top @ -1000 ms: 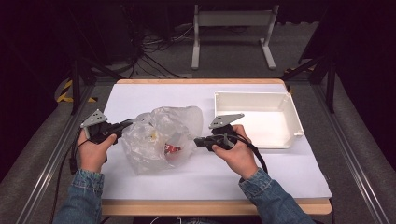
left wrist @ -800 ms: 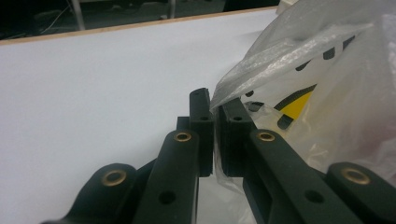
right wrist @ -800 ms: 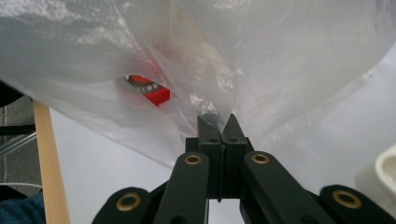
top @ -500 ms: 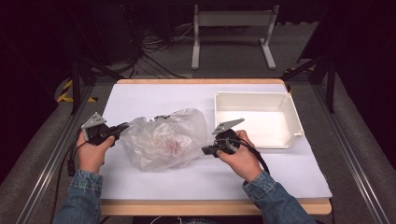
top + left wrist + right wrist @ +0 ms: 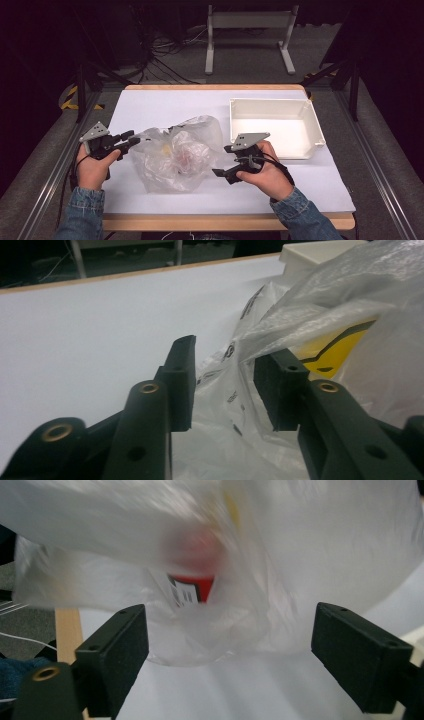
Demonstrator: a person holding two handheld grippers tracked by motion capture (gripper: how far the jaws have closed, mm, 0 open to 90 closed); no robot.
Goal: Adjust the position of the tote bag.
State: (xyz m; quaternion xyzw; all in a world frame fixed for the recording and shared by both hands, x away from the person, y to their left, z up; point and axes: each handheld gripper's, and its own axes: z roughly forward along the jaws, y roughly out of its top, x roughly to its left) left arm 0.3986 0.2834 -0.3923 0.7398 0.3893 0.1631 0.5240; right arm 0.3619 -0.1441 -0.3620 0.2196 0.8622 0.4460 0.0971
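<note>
Work in hand: handling a clear plastic bag on the white-covered table; the bag lies crumpled between the two grippers, left of the white tray
Bag contents: something with a red label shows through the film in the right gripper view; a yellow printed patch shows in the left gripper view; what the items are I cannot tell
Left gripper: at the bag's left edge; its jaws have just been opening and now stand apart; a fold of film lies between them and brushes the right-hand jaw, but the pads do not pinch it
Right gripper: just off the bag's lower right side; its jaws have just been opening and stand wide, with bare table between them and the bag a little ahead; nothing held
Tray: empty, well clear of the bag's contents
Done so far: the bag rests on the table, free of both grippers, by my reading
Left to do: probably take a fresh hold, open the bag and move what is inside to the tray; that is a guess from the layout
</note>
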